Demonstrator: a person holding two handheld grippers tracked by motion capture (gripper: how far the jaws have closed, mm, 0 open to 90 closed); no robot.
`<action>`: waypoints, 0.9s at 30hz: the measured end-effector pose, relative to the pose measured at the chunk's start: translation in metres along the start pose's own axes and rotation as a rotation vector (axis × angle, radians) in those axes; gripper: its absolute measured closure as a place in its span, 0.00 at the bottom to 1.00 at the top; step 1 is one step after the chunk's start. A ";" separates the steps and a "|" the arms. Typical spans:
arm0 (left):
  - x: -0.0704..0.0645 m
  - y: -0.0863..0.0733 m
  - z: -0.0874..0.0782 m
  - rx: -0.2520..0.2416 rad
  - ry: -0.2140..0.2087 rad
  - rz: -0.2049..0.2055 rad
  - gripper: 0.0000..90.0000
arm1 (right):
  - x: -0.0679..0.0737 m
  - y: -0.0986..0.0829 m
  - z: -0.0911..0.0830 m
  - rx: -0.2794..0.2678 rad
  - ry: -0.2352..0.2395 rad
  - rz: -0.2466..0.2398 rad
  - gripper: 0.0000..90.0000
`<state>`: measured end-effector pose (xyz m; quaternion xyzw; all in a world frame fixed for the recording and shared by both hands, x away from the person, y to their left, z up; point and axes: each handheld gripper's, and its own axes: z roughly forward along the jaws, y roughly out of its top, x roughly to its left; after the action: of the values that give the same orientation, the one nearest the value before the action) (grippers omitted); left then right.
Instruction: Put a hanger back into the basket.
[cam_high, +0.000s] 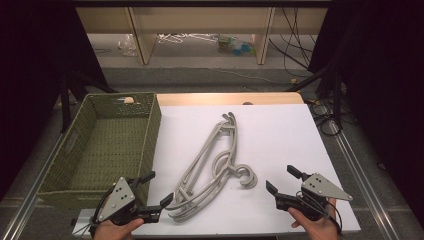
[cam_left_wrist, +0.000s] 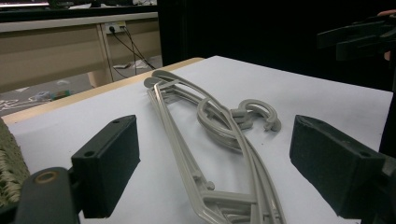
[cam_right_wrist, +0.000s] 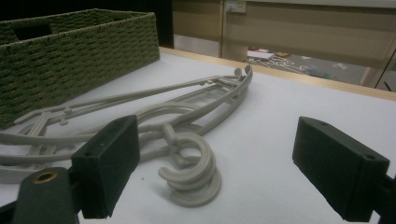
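Both grippers, left gripper (cam_high: 154, 189) and right gripper (cam_high: 281, 180), are held released at the table's near edge; light, stiff hangers (cam_high: 210, 160) (slippery plastic) are best grasped by a thin bar.

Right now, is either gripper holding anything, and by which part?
Nothing is held. The left gripper and right gripper are both open, on either side of the grey hangers lying on the table, touching none.

**Grey hangers stacked flat on the table**

You have a stack of pale grey plastic hangers (cam_high: 212, 162) lying flat on the white table (cam_high: 280, 130), running diagonally, their curled hooks (cam_high: 245, 176) overlapping at your near right, just beside the stack.
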<state>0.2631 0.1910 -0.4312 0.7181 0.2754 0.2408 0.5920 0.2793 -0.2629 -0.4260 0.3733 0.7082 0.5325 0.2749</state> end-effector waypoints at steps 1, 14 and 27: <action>0.000 0.000 0.000 -0.001 -0.004 -0.001 0.17 | 0.000 0.000 0.000 0.002 -0.005 -0.001 0.18; -0.003 -0.001 0.002 0.015 -0.009 -0.006 0.17 | -0.001 0.000 0.000 0.028 -0.010 0.001 0.18; -0.014 0.003 0.014 0.069 -0.029 0.001 0.17 | -0.004 -0.001 0.000 0.011 -0.015 0.008 0.18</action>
<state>0.2627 0.1715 -0.4313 0.7417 0.2745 0.2210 0.5707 0.2812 -0.2660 -0.4270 0.3816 0.7076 0.5267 0.2762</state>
